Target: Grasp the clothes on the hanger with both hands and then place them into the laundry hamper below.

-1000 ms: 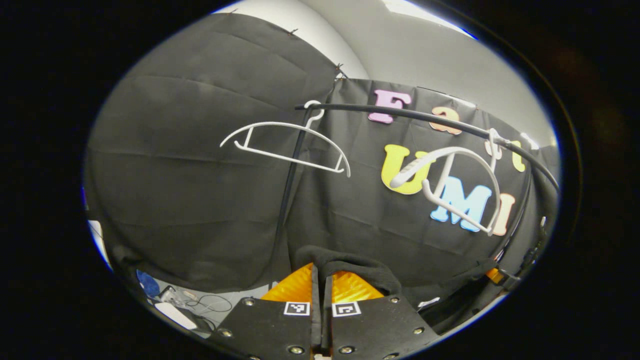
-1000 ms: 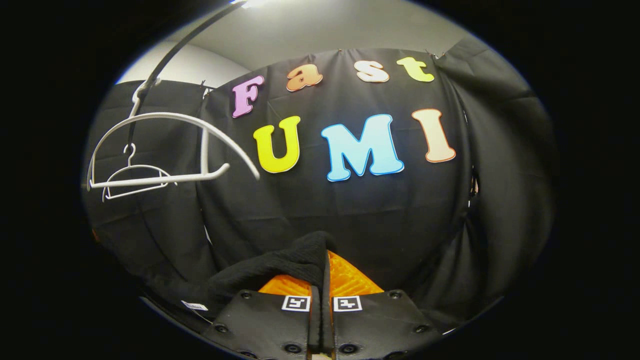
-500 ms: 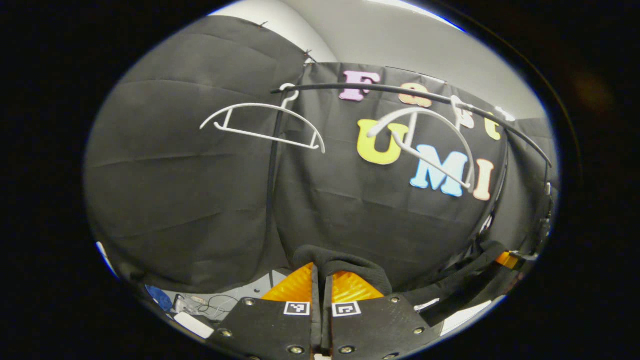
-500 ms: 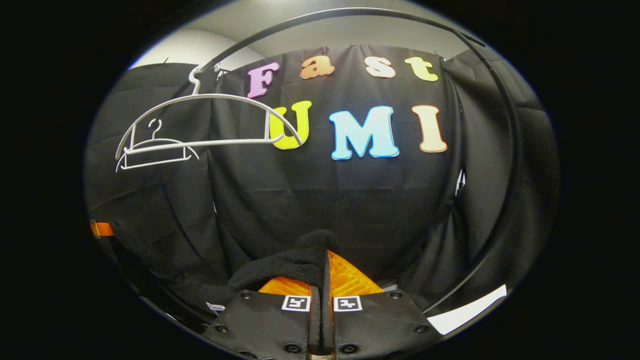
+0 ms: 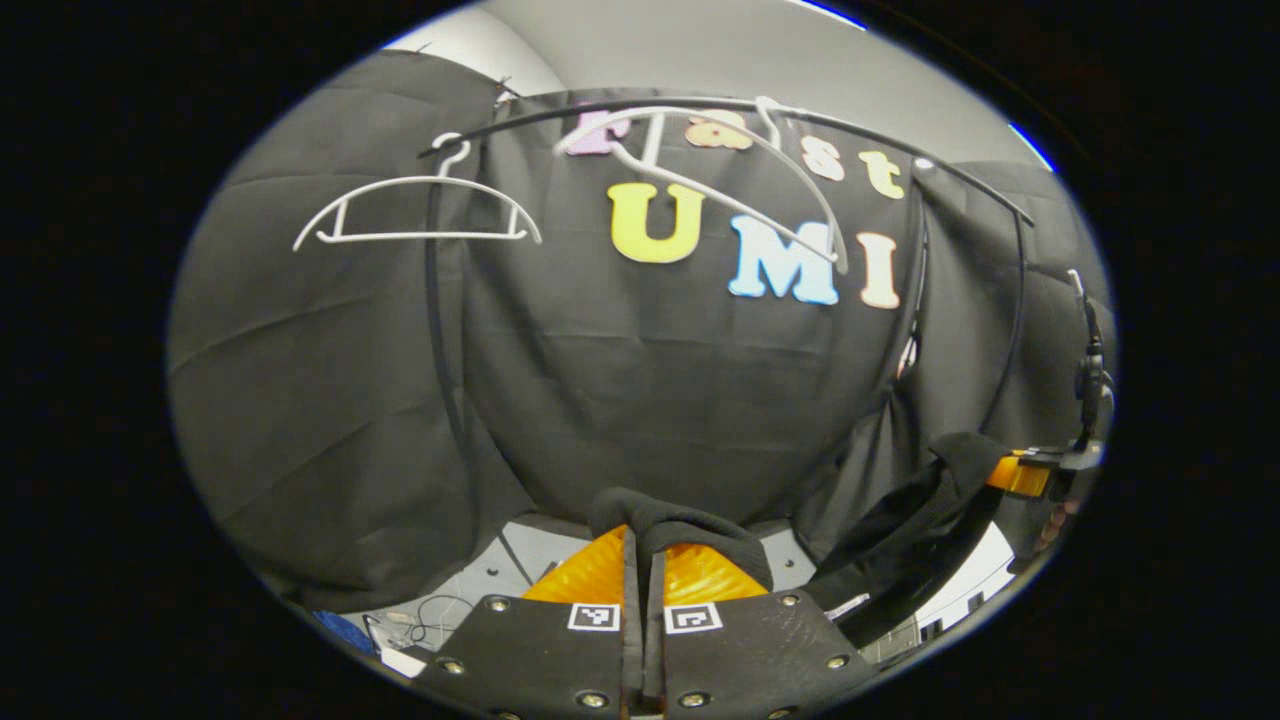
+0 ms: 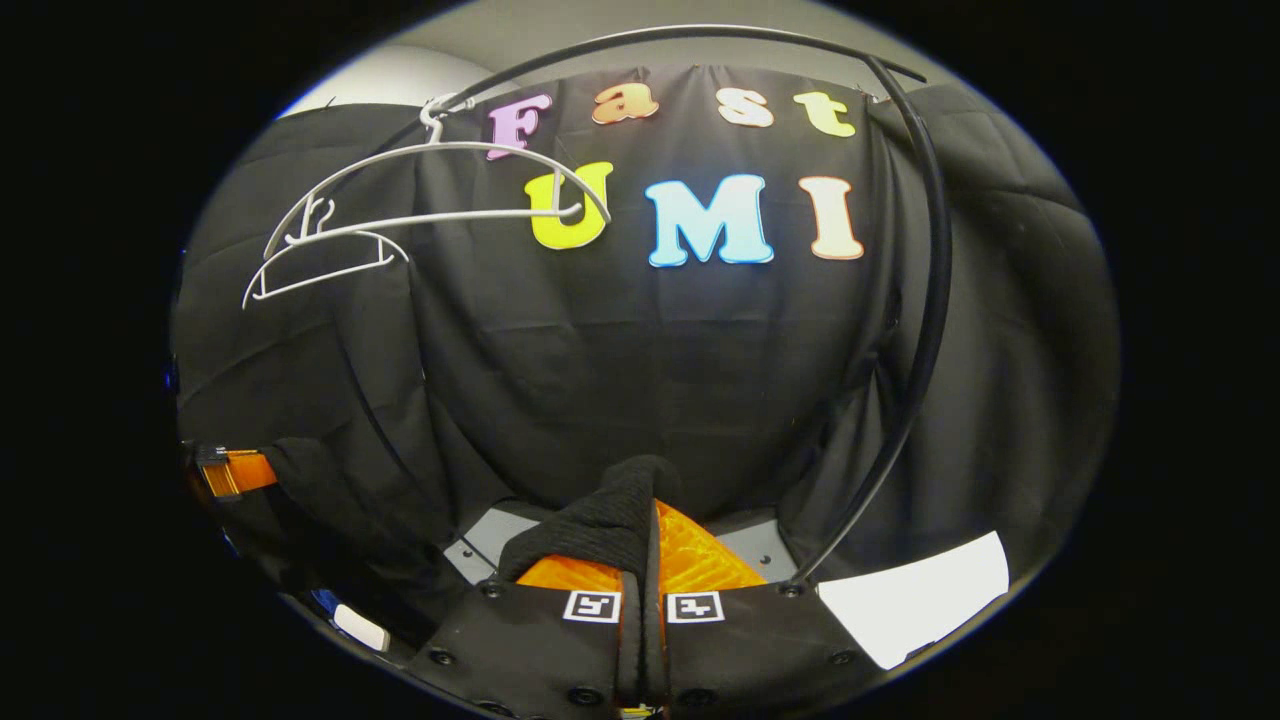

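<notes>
**Two grippers pinch the black garment below bare hangers**

Both grippers hold the same black garment (image 5: pixel 690 530), well below the rail (image 5: pixel 700 103). In the left gripper view, the left gripper (image 5: pixel 641 560) has its fingers pressed together on a fold of the cloth, which drapes over the tips and runs off to the right toward the right gripper (image 5: pixel 1020 475), seen at the edge with a hand behind it. In the right gripper view, the right gripper (image 6: pixel 650 550) likewise pinches a bunched fold (image 6: pixel 600 520), and the garment trails left toward the other gripper (image 6: pixel 235 472). Two white hangers (image 5: pixel 415 205) (image 5: pixel 720 170) hang bare on the rail. The hamper cannot be made out.
</notes>
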